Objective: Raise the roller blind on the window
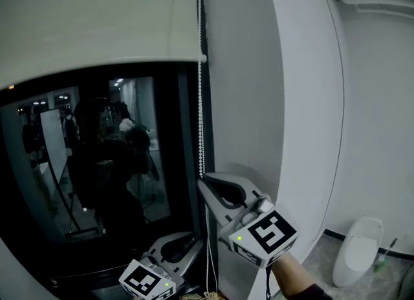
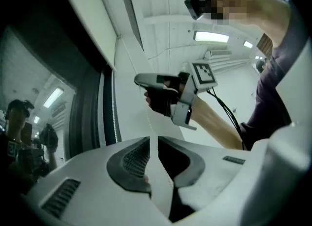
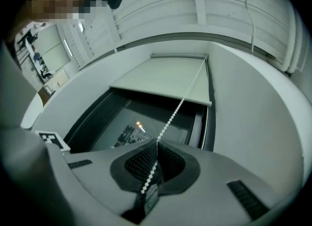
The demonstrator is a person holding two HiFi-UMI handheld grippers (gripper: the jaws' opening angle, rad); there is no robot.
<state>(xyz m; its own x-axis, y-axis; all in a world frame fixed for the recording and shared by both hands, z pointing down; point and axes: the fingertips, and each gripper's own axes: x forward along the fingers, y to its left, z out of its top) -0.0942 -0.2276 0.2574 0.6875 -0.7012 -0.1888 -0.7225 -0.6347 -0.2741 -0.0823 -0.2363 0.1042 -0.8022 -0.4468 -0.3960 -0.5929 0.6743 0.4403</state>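
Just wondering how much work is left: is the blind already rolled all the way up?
No, the blind hangs partway down, its bottom edge leaving only the lower part of the dark window uncovered.

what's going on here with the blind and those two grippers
A person is working the roller blind by its bead chain, using two handheld grippers. The right gripper is shut on the chain, higher up. The left gripper sits lower, its jaws slightly apart with the chain running between them. The blind covers only the top of the window; dark glass shows below it.
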